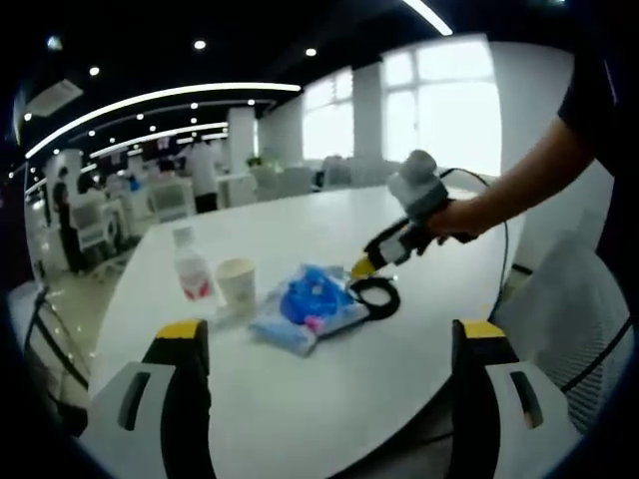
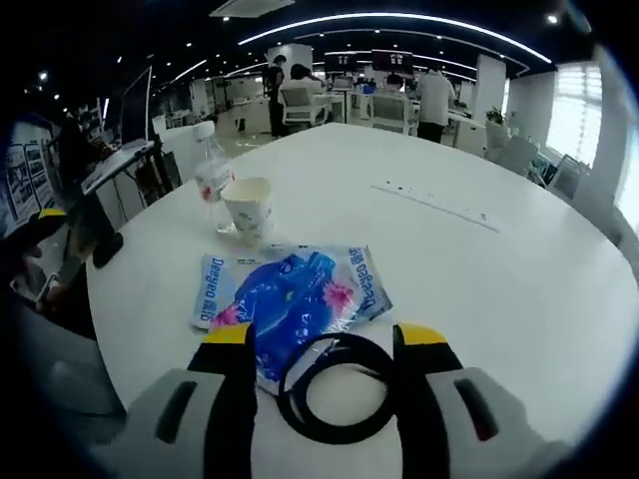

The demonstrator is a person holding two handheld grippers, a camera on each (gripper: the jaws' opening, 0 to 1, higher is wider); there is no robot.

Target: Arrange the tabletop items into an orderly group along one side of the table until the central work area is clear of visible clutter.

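Straddling the black cable coil (image 2: 337,389), the right gripper (image 2: 322,337) has its two yellow-tipped jaws spread wide, one on each side of the ring, and whether either jaw touches the cable cannot be told. The coil lies flat on the white table (image 2: 499,289), and its far edge overlaps the near edge of the blue plastic packet (image 2: 295,289), which sits just ahead of the jaw tips. Further ahead and a little to the left of this claw stand a paper cup (image 2: 248,208) and, just behind it, a clear water bottle (image 2: 213,178) with a red label, both upright and close together. In the left gripper view the same claw appears from the side as the right gripper (image 1: 361,267), held in a person's hand (image 1: 461,216), its yellow tip down at the cable coil (image 1: 376,296) next to the packet (image 1: 308,307). The left gripper (image 1: 332,329) hovers with its jaws far apart and nothing between them, well short of the items; ahead of it the packet lies roughly in line with the gap, while the cup (image 1: 237,282) and bottle (image 1: 192,265) stand ahead and toward its left jaw.
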